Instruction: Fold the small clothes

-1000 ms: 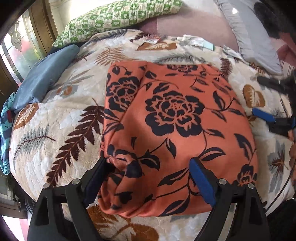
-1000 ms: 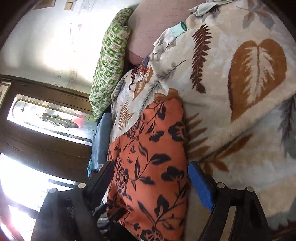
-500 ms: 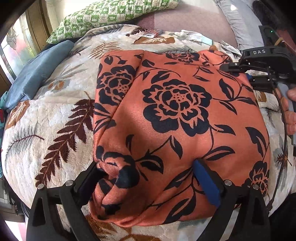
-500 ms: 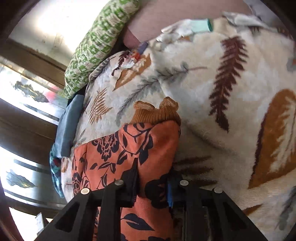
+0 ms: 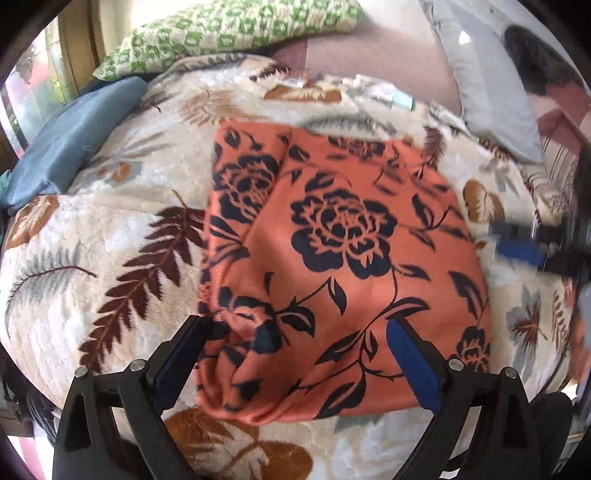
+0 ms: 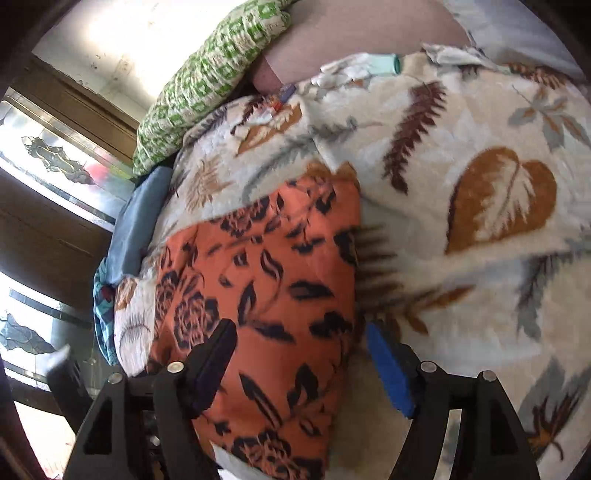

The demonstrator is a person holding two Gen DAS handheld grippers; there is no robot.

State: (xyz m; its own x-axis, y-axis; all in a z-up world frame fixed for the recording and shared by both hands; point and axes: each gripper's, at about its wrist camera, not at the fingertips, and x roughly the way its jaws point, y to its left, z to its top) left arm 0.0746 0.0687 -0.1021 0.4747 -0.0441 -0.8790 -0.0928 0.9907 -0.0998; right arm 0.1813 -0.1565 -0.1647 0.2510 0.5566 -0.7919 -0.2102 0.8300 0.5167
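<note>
Orange cloth with big dark flowers [image 5: 343, 258] lies folded on a soft cream blanket with leaf shapes [image 5: 110, 258]. Seen from the left wrist, the left gripper [image 5: 295, 354] is spread wide and holds nothing. The cloth sits right in front of it, and its near edge lies between the two fingers. A bunched-up corner of the cloth touches the dark finger [image 5: 181, 354] on one side. The blue pad [image 5: 410, 365] on the other side rests over the cloth. Far off to the right of this gripper, past the cloth's edge, the right gripper [image 5: 532, 247] shows as a blue and black blur. I cannot tell from here how wide it is. Behind the cloth, at the far end of the bed, a green and white pillow [image 5: 236, 33] lies flat. A blue cushion [image 5: 74, 136] sits off to the left. A grey pillow [image 5: 491, 85] is at the far right.

From the right wrist, the right gripper [image 6: 299, 365] is wide too and grips nothing. The orange cloth [image 6: 266, 280] lies in front of it and reaches down between the fingers. The black finger [image 6: 214, 365] sits over the cloth. The blue pad [image 6: 388, 373] is just beside the cloth's edge, over the blanket [image 6: 480, 258]. Farther ahead are the green pillow [image 6: 210, 77] and the blue cushion [image 6: 140, 218]. To the left there is a window with coloured glass [image 6: 55, 162].
</note>
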